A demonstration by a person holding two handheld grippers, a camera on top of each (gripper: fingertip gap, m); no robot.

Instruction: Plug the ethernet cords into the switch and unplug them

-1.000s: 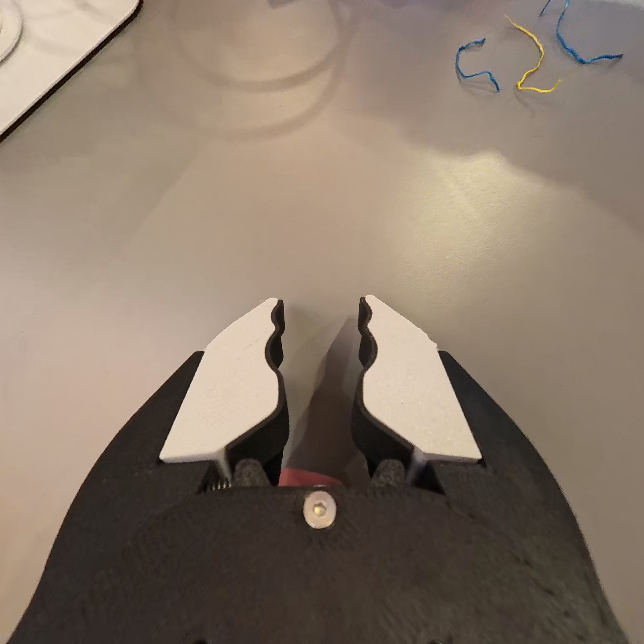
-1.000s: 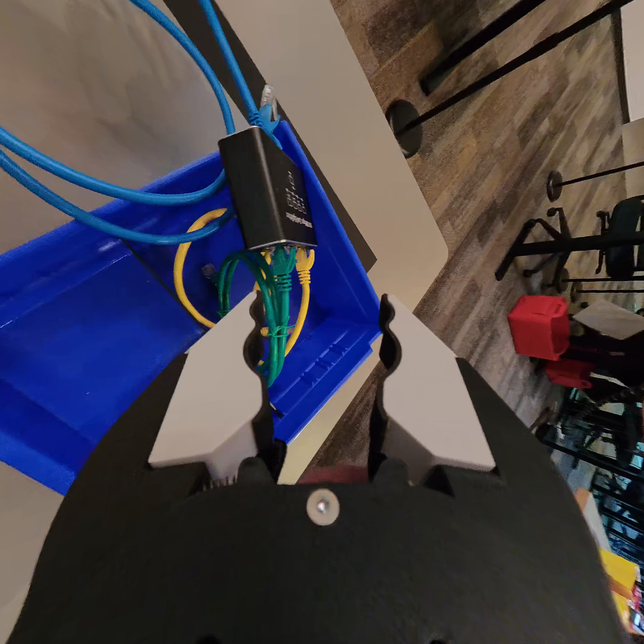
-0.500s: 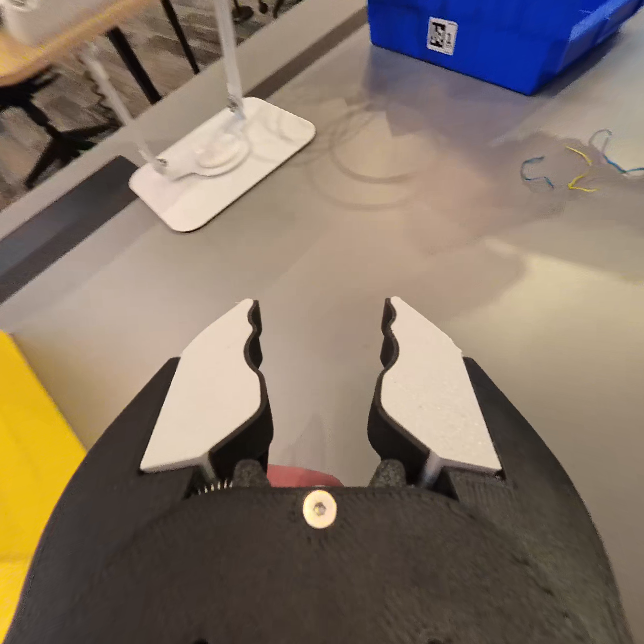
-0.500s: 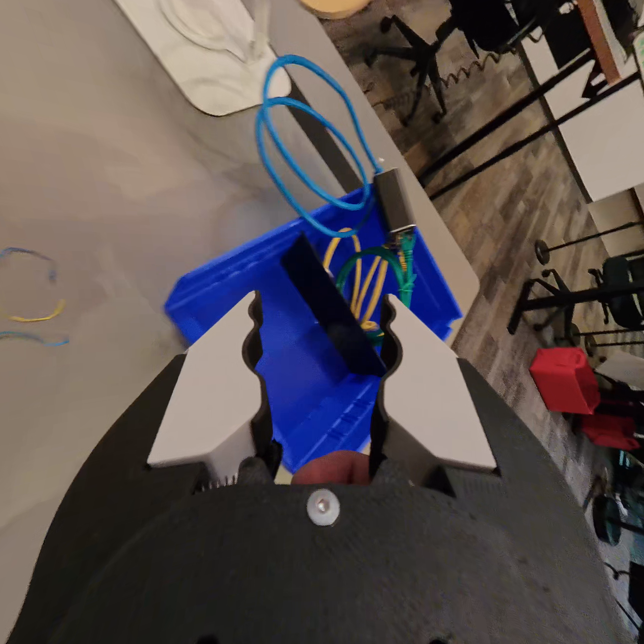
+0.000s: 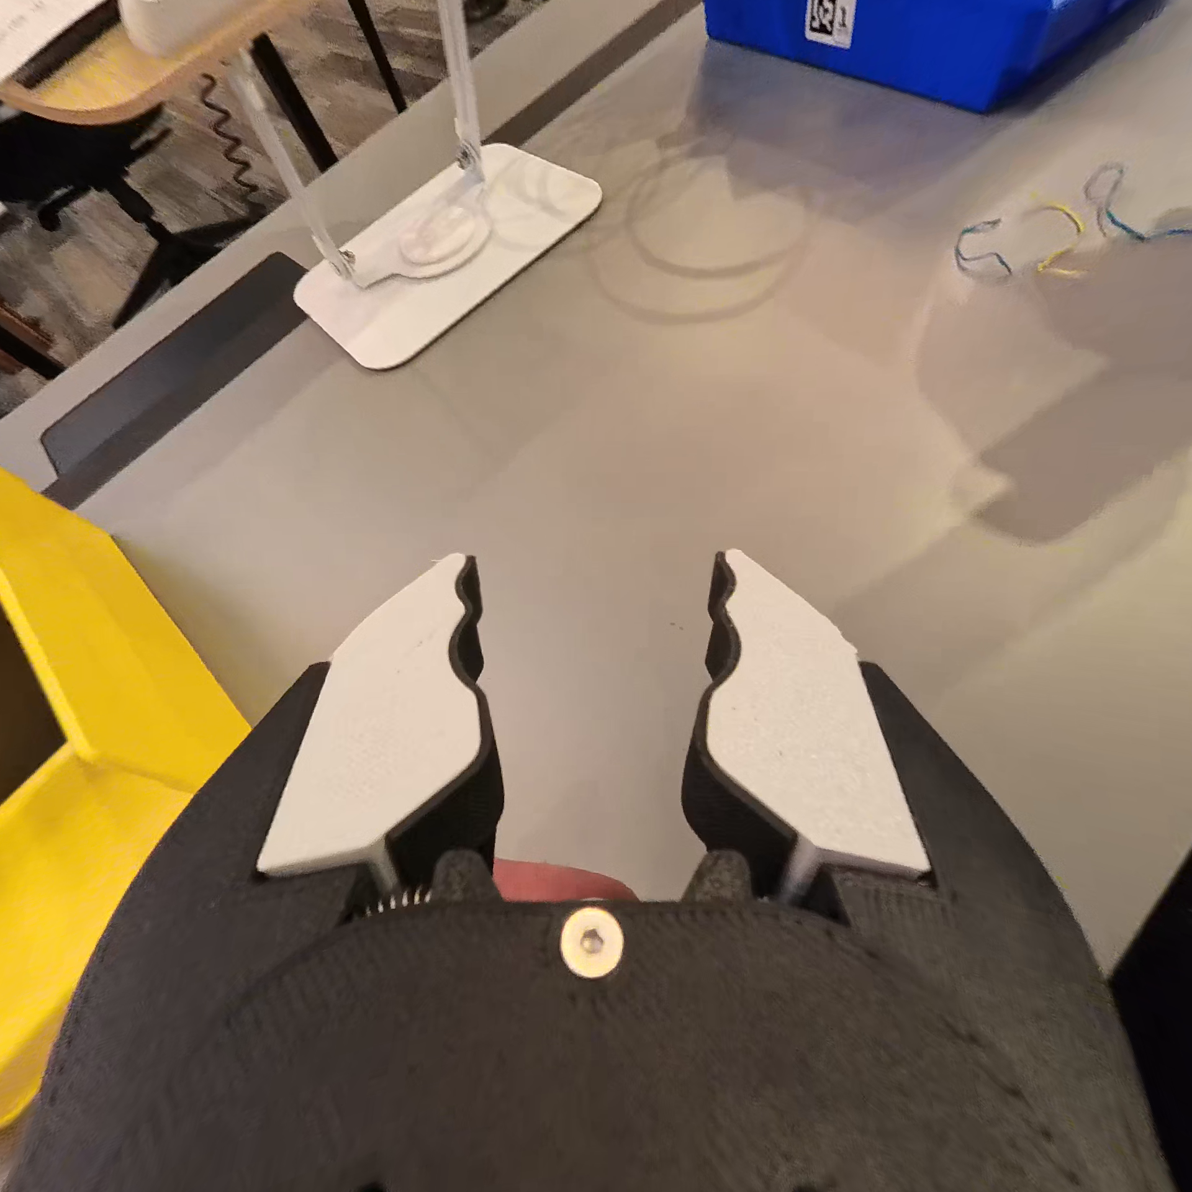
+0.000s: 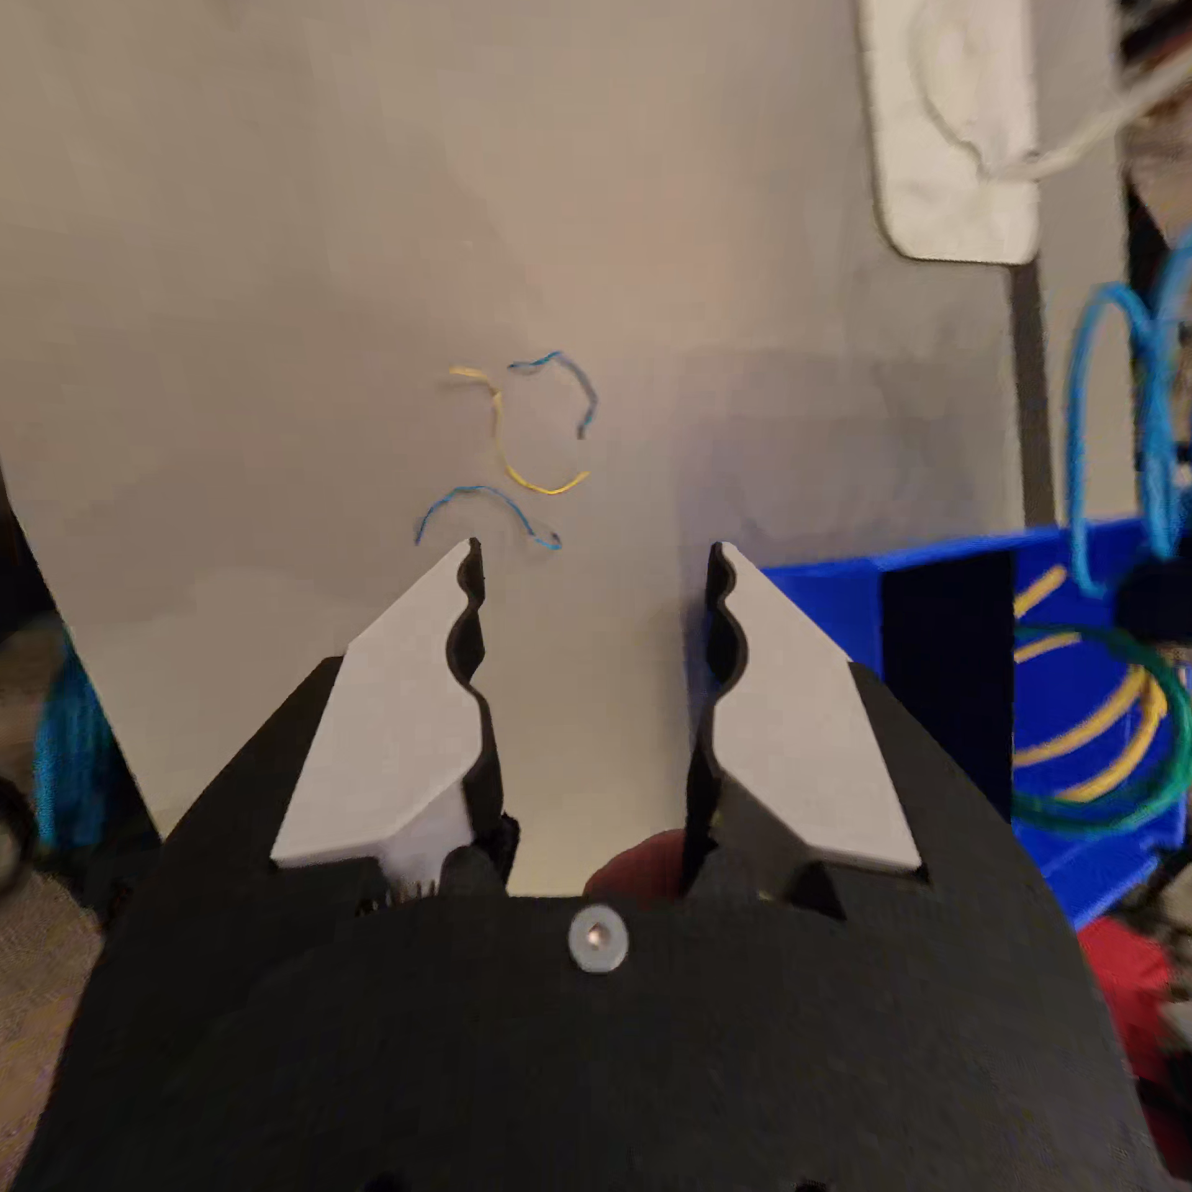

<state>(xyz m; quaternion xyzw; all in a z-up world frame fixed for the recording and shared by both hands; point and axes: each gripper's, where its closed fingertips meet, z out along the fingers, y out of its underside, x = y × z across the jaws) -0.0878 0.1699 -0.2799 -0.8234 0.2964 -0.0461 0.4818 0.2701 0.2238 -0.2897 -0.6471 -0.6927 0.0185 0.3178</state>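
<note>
My left gripper (image 5: pixel 595 561) is open and empty above the grey table (image 5: pixel 580 464). My right gripper (image 6: pixel 592 548) is open and empty over the table. In the right wrist view a blue bin (image 6: pixel 832 587) sits at the right and holds yellow cords (image 6: pixel 1096 729) and a green cord (image 6: pixel 1161 800). Blue cords (image 6: pixel 1083 413) loop up above the bin. The switch is a dark blur at the right edge (image 6: pixel 1154 600), hard to make out. The bin also shows at the top right of the left wrist view (image 5: pixel 935 45).
Thin blue and yellow twist ties (image 6: pixel 516 445) lie loose on the table, also in the left wrist view (image 5: pixel 1045 232). A white lamp base (image 5: pixel 451 251) stands near the far edge. A yellow bin (image 5: pixel 77 677) is at the left. Chairs and floor lie beyond the table. Tip to tip, the grippers are about 35 centimeters apart.
The right gripper has swung left, away from the bin and switch, now facing the table and twist ties. The left gripper has tilted up and opened wider; the yellow bin came into view.
</note>
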